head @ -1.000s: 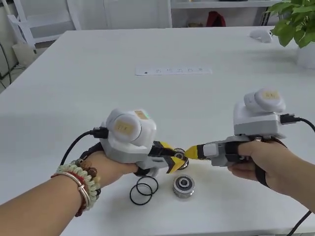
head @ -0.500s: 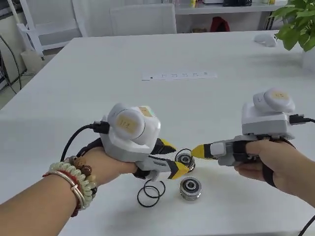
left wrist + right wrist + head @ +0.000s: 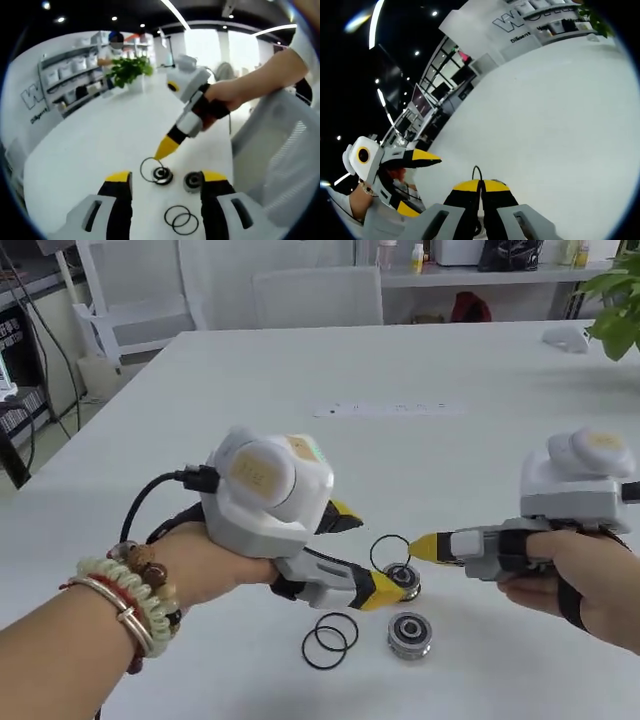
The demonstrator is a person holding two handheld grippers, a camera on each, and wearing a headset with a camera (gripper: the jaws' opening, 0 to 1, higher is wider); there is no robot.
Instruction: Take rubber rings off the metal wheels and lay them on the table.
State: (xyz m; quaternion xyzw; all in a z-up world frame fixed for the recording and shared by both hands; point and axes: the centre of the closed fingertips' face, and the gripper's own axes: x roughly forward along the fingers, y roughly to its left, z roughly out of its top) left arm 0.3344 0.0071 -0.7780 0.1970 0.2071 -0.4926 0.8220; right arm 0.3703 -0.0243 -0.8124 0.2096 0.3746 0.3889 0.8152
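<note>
Right gripper (image 3: 425, 547), jaws pinched on a rubber ring (image 3: 373, 553), lifts it off the wheel (image 3: 404, 580) on the table (image 3: 480, 440); left gripper (image 3: 366, 552) gapes open. Next, I think: lay it by the loose rings (image 3: 330, 638).

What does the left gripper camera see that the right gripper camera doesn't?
Left gripper view: two metal wheels, two loose rings lying on the table, and a plant. Right gripper view: the left gripper seen from the front, jaws wide open. Both: the white table, and the right gripper shut on a black rubber ring.
</note>
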